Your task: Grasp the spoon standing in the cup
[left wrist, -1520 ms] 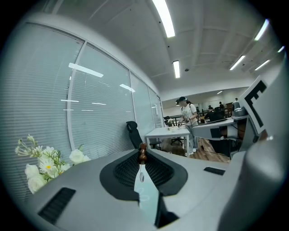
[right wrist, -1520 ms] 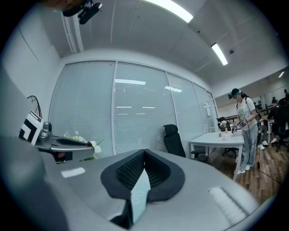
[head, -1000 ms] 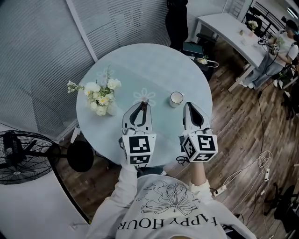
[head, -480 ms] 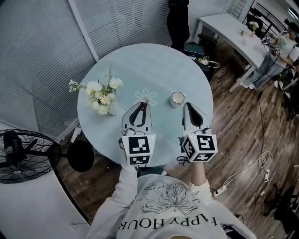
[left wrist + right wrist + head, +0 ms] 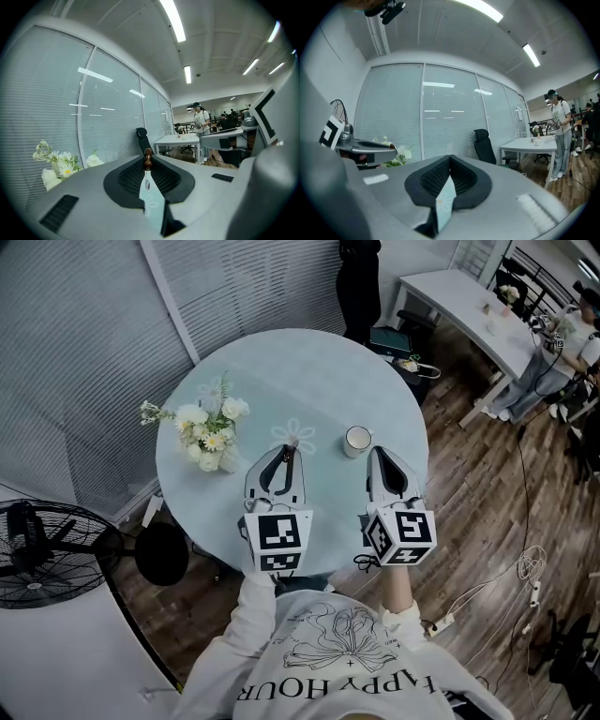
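Note:
My left gripper (image 5: 292, 448) hovers over the round pale table (image 5: 309, 381), shut on a thin spoon (image 5: 148, 160). The spoon's brown knob pokes out past the fingertips, and its slim metal stem runs down between the pads. In the head view only the brown end of the spoon (image 5: 292, 442) shows. The white cup (image 5: 355, 439) stands on the table just right of those tips, apart from them, with no spoon in it. My right gripper (image 5: 375, 451) sits just behind the cup, its jaws (image 5: 450, 159) shut with nothing between them.
A vase of white flowers (image 5: 208, 432) stands on the table left of my left gripper. On the floor are a black fan (image 5: 37, 554), a dark round stool (image 5: 161, 554) and cables (image 5: 525, 568). A white desk (image 5: 469, 301) and a person (image 5: 562, 334) are at the far right.

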{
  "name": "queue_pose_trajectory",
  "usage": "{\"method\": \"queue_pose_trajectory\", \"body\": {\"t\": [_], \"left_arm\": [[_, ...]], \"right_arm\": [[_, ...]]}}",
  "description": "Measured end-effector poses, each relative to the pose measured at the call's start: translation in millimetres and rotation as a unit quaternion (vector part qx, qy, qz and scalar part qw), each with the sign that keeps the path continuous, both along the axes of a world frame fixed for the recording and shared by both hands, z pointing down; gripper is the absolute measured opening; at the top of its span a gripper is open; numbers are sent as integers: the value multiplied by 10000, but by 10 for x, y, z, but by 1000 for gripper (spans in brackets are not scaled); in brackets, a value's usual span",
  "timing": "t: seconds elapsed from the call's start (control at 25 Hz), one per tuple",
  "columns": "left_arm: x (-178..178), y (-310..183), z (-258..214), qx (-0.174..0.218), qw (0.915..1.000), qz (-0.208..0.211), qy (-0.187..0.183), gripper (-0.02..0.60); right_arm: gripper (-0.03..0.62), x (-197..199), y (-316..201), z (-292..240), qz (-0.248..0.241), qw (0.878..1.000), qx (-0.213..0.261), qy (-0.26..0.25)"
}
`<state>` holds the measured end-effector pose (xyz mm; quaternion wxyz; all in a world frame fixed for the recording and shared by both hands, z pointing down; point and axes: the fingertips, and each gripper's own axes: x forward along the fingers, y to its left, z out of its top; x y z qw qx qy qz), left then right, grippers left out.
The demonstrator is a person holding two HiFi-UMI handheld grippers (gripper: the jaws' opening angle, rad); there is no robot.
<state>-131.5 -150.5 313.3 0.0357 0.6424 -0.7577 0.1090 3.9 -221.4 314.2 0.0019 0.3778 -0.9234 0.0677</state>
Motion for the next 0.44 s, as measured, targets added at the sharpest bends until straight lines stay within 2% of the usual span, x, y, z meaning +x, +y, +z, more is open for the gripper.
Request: {"method": "queue_pose_trajectory", "body": {"t": [0.44], "left_arm": [[-47,26,-32,41,10000,23,-14,43]], "right_arm": [[11,-62,39,-5,-25,10000,14,19]]}}
